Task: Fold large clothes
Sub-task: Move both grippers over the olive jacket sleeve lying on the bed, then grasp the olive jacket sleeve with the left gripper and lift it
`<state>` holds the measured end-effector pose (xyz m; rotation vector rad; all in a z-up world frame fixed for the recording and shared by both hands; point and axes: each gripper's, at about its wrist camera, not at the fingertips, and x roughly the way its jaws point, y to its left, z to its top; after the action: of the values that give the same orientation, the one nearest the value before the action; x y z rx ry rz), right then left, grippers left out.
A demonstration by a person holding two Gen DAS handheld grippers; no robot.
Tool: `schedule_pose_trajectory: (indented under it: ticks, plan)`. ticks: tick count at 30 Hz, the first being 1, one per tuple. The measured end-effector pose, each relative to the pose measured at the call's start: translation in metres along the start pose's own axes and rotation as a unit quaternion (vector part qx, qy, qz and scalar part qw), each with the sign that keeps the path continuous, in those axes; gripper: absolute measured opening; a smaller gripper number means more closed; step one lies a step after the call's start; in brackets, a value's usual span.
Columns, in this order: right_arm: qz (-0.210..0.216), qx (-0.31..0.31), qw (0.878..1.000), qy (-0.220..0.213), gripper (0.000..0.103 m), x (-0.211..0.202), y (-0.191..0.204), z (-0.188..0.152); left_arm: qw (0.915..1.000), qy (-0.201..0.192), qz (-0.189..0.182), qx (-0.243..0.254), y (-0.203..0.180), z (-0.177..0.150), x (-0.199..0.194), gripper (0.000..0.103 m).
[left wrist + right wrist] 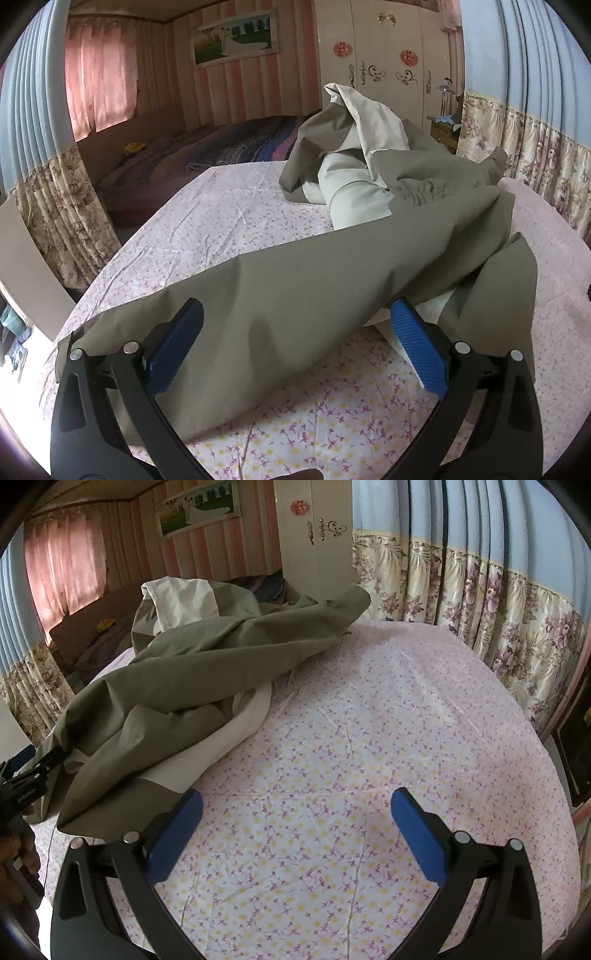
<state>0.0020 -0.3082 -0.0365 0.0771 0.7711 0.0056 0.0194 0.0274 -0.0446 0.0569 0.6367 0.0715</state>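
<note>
Olive garment (295, 273) crumpled on floral bedsheet (207, 221), left gripper (295, 325) spread wide around its near fold, right gripper (297, 812) agape over bare sheet, right of the cloth

Bed (369, 709) covered by a pale sheet printed with small purple and yellow flowers. Behind it, a second bed (207, 155) with a dark striped cover and a small yellow object (135, 147) near its head. Pink curtain (99, 81) at the window; striped wall bearing a framed landscape picture (234, 38). White wardrobe (384, 55) with red flower decals. Blue-and-floral curtains (480, 576) to the right.
</note>
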Motion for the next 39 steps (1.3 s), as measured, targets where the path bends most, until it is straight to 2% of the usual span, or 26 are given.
schedule_pose_trajectory:
  ticks: [9, 11, 13, 17, 22, 28, 34, 39]
  plan:
    - [-0.001, 0.001, 1.0, -0.002, 0.101, -0.001, 0.0, 0.003, 0.9998, 0.011, -0.002, 0.014, -0.003, 0.0, 0.018, 0.1]
    - [-0.001, 0.0, 1.0, -0.002, 0.101, 0.0, 0.0, 0.003, 0.9997, 0.014, -0.007, 0.017, -0.005, 0.0, 0.022, 0.098]
    - [0.0, 0.001, 1.0, -0.001, 0.101, 0.0, -0.001, 0.003, 0.9996, 0.017, -0.011, 0.019, -0.006, 0.001, 0.025, 0.084]
    - [-0.001, 0.003, 1.0, -0.001, 0.101, 0.001, -0.002, 0.004, 0.9993, 0.022, -0.024, 0.02, -0.008, 0.004, 0.027, 0.069]
    - [-0.001, 0.003, 1.0, -0.001, 0.101, 0.001, -0.002, 0.004, 0.9991, 0.022, -0.026, 0.025, -0.011, 0.005, 0.023, 0.038]
    - [0.002, 0.0, 1.0, -0.002, 0.101, 0.002, 0.0, 0.004, 0.999, 0.024, -0.031, 0.023, -0.012, 0.008, 0.017, 0.015]
    - [0.008, 0.003, 1.0, -0.009, 0.101, -0.001, -0.002, 0.003, 0.9988, 0.018, -0.041, 0.018, -0.017, 0.017, 0.004, 0.002]
    - [0.008, 0.009, 1.0, -0.014, 0.101, -0.002, -0.007, 0.004, 0.9979, -0.001, -0.061, 0.023, -0.033, 0.03, -0.014, 0.0]
